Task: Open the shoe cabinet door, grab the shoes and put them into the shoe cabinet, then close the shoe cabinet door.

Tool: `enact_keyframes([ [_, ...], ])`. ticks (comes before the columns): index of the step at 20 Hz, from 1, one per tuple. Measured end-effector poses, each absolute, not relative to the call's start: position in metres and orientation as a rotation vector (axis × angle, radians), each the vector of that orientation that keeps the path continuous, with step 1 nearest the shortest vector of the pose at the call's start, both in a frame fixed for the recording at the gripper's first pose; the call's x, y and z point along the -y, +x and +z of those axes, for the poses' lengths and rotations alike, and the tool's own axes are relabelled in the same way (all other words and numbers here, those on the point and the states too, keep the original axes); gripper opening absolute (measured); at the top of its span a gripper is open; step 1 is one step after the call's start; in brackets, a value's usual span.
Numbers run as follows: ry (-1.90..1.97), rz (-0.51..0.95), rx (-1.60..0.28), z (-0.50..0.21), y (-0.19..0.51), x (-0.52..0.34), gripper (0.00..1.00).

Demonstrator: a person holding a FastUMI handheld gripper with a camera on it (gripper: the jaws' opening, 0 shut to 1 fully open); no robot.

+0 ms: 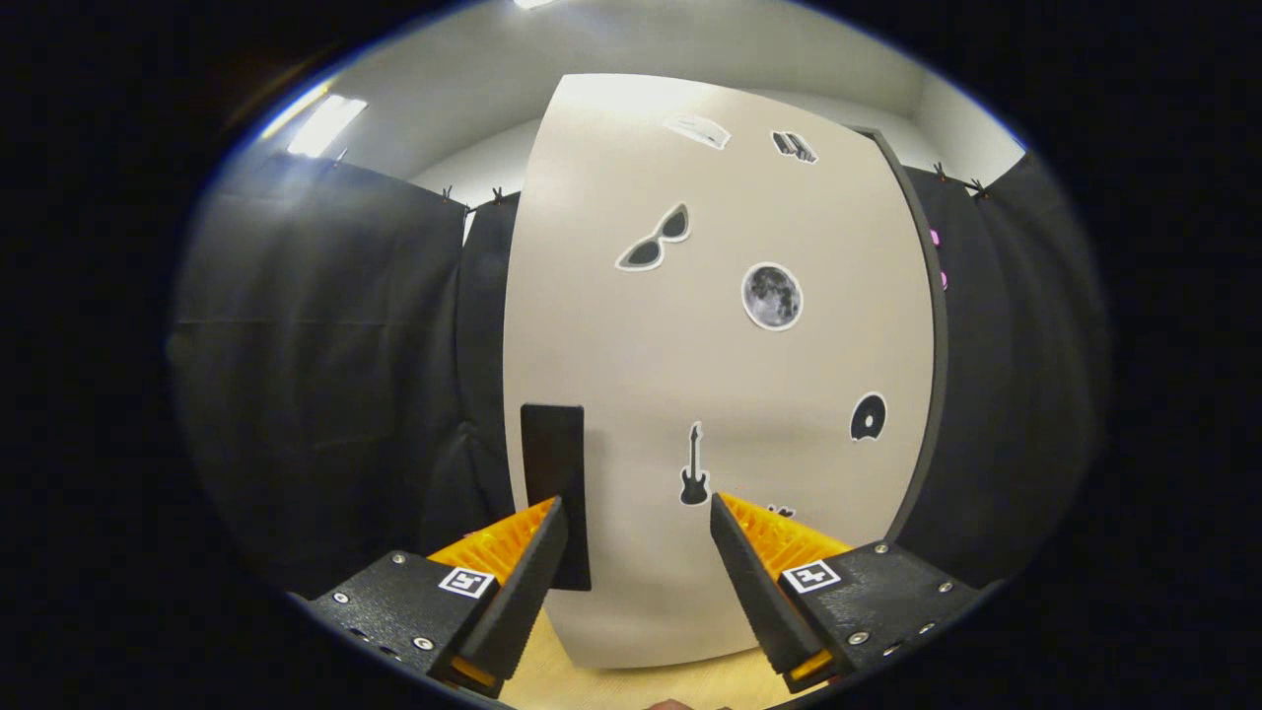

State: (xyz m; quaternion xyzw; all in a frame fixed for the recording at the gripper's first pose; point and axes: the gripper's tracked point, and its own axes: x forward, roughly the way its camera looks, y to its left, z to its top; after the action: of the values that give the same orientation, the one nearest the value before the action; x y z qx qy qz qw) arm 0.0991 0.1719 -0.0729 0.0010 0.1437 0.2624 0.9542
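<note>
Shoe cabinet faced, its door not yet opened.
The tongs [639, 532] are held apart, empty, before the tall beige sticker-covered shoe cabinet door [720, 375]; the flat black rectangular handle [554, 463] lies just beyond the left finger; every step is judged to remain.

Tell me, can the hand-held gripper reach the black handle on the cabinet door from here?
Probably yes. The hand-held gripper is open, and the black handle on the closed cabinet door lies just ahead of its left finger, with nothing between them.
</note>
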Motion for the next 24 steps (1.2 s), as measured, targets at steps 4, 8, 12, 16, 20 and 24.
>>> enact_keyframes([
  [4, 0.002, 0.523, -0.286, -0.08, 0.121, -0.19, 0.92],
  [8, 0.058, 0.494, -0.32, -0.093, 0.144, -0.208, 0.92],
  [12, 0.083, 0.459, -0.351, -0.099, 0.151, -0.215, 0.93],
  [16, 0.083, 0.409, -0.32, -0.076, 0.153, -0.201, 0.93],
  [20, 0.069, 0.367, -0.299, -0.04, 0.128, -0.168, 0.93],
  [24, 0.004, 0.285, -0.213, 0.01, 0.098, -0.119, 0.93],
])
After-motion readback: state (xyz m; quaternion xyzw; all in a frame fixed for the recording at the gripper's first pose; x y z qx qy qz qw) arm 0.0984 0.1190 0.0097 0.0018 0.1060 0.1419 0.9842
